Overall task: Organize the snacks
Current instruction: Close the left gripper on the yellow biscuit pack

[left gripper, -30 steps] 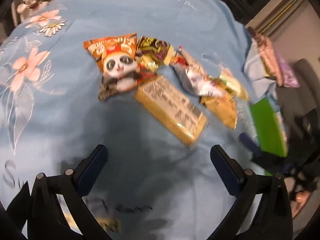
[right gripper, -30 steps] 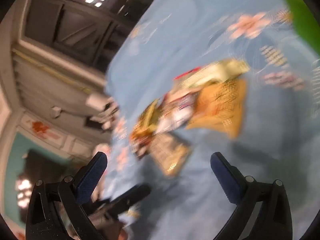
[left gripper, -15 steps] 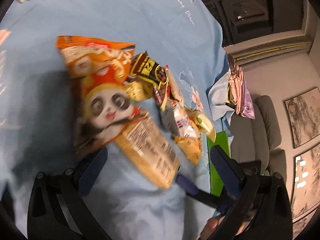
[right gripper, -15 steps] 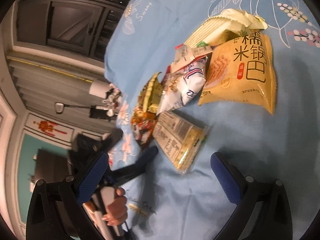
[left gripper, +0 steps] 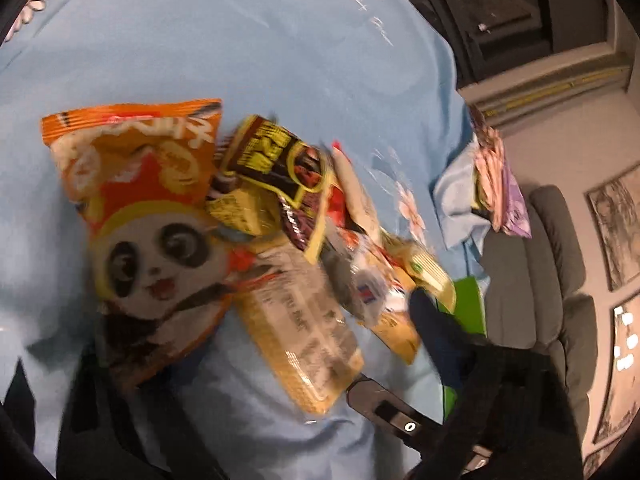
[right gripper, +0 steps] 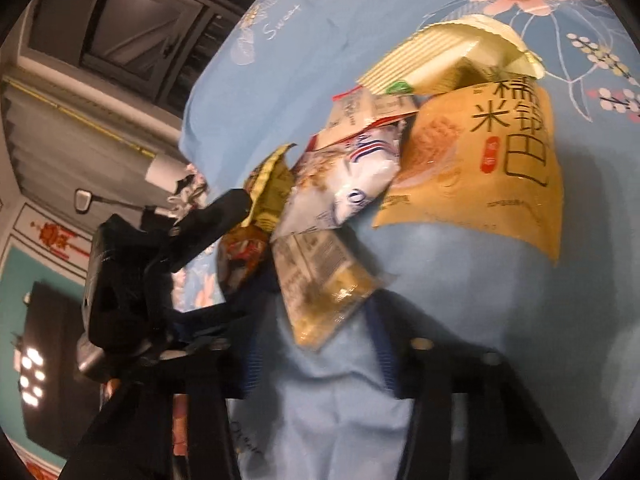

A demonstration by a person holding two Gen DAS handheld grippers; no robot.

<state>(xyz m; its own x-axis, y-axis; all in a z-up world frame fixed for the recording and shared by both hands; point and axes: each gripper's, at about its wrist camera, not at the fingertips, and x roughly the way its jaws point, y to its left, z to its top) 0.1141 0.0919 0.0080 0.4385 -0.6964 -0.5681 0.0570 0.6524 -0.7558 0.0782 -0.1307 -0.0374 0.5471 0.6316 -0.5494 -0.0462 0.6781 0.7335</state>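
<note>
A pile of snack packets lies on the blue flowered cloth. The orange panda bag is at its left, with a black and yellow packet and a clear golden cracker pack beside it. My left gripper is open, its jaws on either side of the panda bag and cracker pack. In the right wrist view the cracker pack lies between the jaws of my open right gripper. Behind it lie a white packet, a yellow rice-cracker bag and a pale ridged packet. The left gripper shows at the left there.
A green box lies at the cloth's right edge. Folded pink and purple packets sit beyond it, next to a grey sofa. Dark window frames and a wall are behind the table.
Both grippers have moved in close to the pile from opposite sides. The right gripper's jaws have narrowed around the cracker pack's near end. The snacks have not visibly shifted.
</note>
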